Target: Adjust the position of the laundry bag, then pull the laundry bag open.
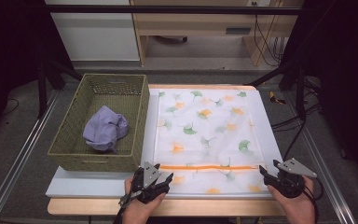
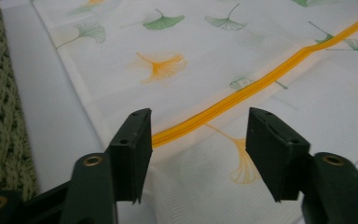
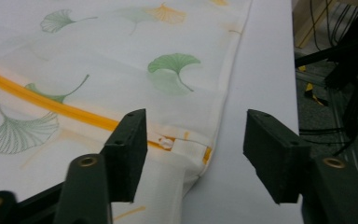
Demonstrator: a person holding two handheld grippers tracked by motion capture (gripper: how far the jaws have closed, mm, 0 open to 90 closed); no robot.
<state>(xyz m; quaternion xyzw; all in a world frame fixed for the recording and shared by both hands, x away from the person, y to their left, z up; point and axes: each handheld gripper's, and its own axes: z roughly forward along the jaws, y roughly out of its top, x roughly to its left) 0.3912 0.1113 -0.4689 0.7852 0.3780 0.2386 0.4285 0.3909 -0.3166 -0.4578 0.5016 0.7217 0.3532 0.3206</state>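
Observation:
A white cloth cover [image 1: 205, 135] printed with green and orange ginkgo leaves lies flat on the white table top [image 1: 271, 140]. An orange zipper [image 1: 207, 167] runs across its near end. My left gripper [image 1: 164, 171] sits at the cover's near left corner, open. In the left gripper view its jaws [image 2: 198, 140] straddle the zipper [image 2: 242, 93] without touching it. My right gripper [image 1: 269, 166] is at the near right corner, open too. In the right gripper view it [image 3: 196, 144] stands over the zipper's end, where the white pull [image 3: 168, 141] lies, and the cover's edge.
A green woven basket [image 1: 142, 116] stands on the table left of the cover, with a crumpled lilac cloth [image 1: 105, 128] inside. Its wall [image 2: 0, 116] shows in the left gripper view. Black frame legs and cables [image 1: 298, 121] lie off the table's right side.

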